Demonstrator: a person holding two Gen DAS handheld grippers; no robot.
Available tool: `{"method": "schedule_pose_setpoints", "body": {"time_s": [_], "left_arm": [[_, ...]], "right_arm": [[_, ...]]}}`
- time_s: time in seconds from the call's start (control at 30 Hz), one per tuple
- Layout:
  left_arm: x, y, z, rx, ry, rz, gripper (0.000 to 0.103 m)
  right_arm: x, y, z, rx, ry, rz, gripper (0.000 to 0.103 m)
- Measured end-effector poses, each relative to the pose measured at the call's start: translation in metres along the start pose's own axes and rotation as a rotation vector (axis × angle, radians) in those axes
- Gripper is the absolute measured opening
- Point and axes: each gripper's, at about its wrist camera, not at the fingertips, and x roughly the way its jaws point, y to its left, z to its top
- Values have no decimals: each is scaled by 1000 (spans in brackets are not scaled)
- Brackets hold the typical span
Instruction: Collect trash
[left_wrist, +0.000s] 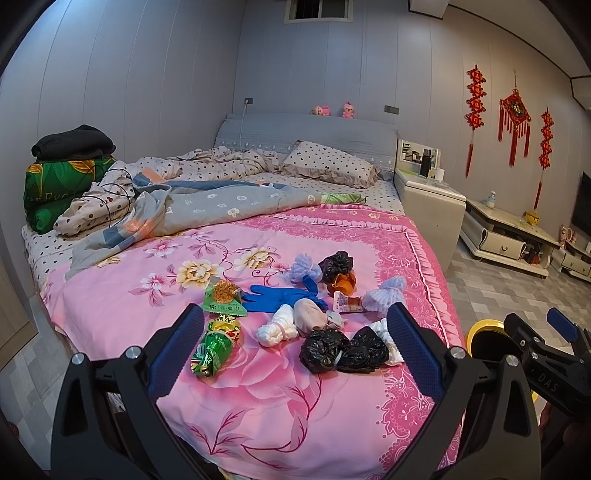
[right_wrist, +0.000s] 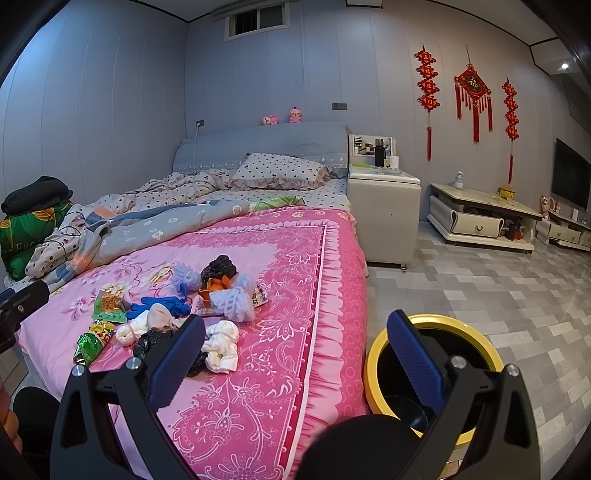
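While the trash lies heaped on the pink floral bedspread (left_wrist: 258, 398) near the bed's foot, the left hand-held gripper (left_wrist: 295, 354) hangs over it, jaws wide and empty, framing the black plastic bags (left_wrist: 341, 352), probably the first pick. The right hand-held gripper (right_wrist: 295, 354), also wide and empty, hovers by the yellow-rimmed bin (right_wrist: 436, 323) beside the bed; its dark inside shows no clear contents.

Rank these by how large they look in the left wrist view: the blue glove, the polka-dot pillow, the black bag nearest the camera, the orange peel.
1. polka-dot pillow
2. black bag and blue glove: about alike, and the bag lies nearer, so unranked
3. orange peel
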Motion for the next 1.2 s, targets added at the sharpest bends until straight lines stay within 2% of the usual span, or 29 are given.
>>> {"method": "schedule_pose_setpoints", "body": {"time_s": [1.03,1.2], "left_arm": [[2,-1,-4,-4,5,0,95],[5,0,-8,-10,16,3,95]], "right_arm": [[2,1,-1,1,8,4,95],[10,-1,0,15,46,28,95]]}}
